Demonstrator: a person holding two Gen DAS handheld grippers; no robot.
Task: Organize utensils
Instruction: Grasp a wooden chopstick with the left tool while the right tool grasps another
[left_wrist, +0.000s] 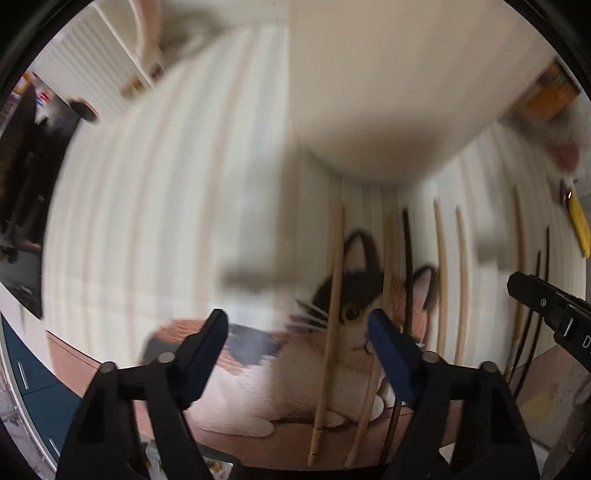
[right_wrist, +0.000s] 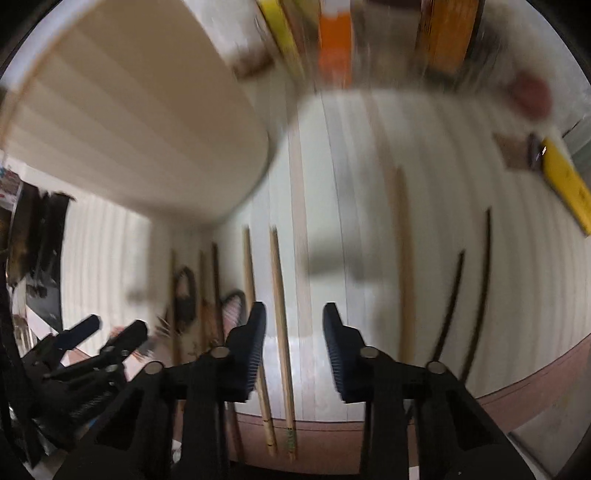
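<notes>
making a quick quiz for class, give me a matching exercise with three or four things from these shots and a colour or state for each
Column 1:
1. left gripper
2. long flat ruler-like bar
3. thin curved chopstick pair
4. printed cat picture on the mat

Column 2:
a. dark brown
b. white, black and orange
c. open, holding nothing
d. yellow

Pairs: 1-c, 2-d, 3-a, 4-b

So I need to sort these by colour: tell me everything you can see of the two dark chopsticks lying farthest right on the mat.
The two dark chopsticks are thin, black or very dark brown sticks; the material cannot be told through the blur. They lie flat on the pale striped mat, side by side with a gap between them, roughly parallel, running toward the camera. They look slightly bowed, probably from the lens. Apart from the mat nothing touches them; the open right gripper is to their left, holding nothing.
</notes>
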